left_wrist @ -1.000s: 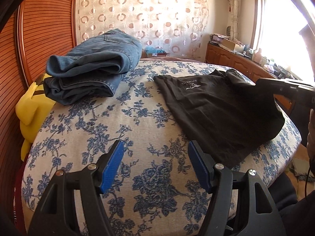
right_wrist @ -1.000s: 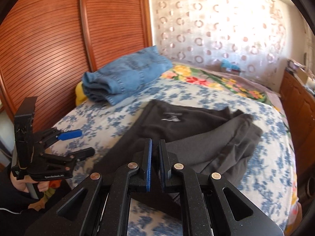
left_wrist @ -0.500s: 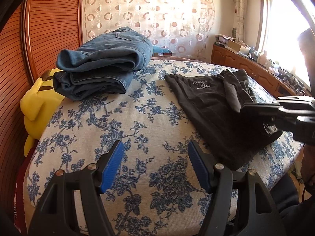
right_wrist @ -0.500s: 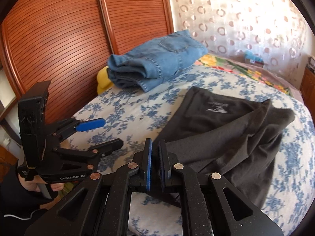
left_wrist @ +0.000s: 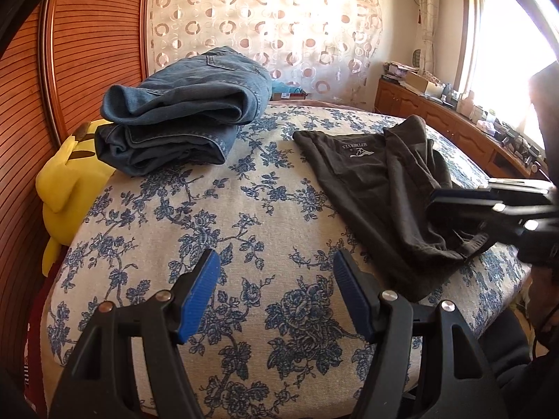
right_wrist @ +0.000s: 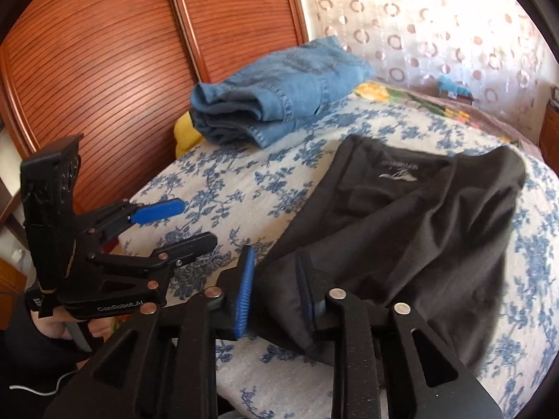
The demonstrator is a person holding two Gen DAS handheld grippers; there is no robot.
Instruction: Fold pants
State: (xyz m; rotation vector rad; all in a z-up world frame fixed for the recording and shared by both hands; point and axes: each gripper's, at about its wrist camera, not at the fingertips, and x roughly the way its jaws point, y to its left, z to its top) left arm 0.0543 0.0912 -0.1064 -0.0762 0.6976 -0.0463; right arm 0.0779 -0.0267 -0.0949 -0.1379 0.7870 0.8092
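The black pants (right_wrist: 401, 227) lie crumpled across the right half of the floral bed (left_wrist: 209, 230), their near hem between my right gripper (right_wrist: 276, 289)'s released jaws, my left gripper (left_wrist: 276, 293) gaping over bare sheet, folded jeans (left_wrist: 181, 111) upper left.

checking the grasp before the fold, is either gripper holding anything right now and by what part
Nothing is held. The right gripper stands open around the near hem edge of the black pants, not clamped. The left gripper is open over the bedspread.
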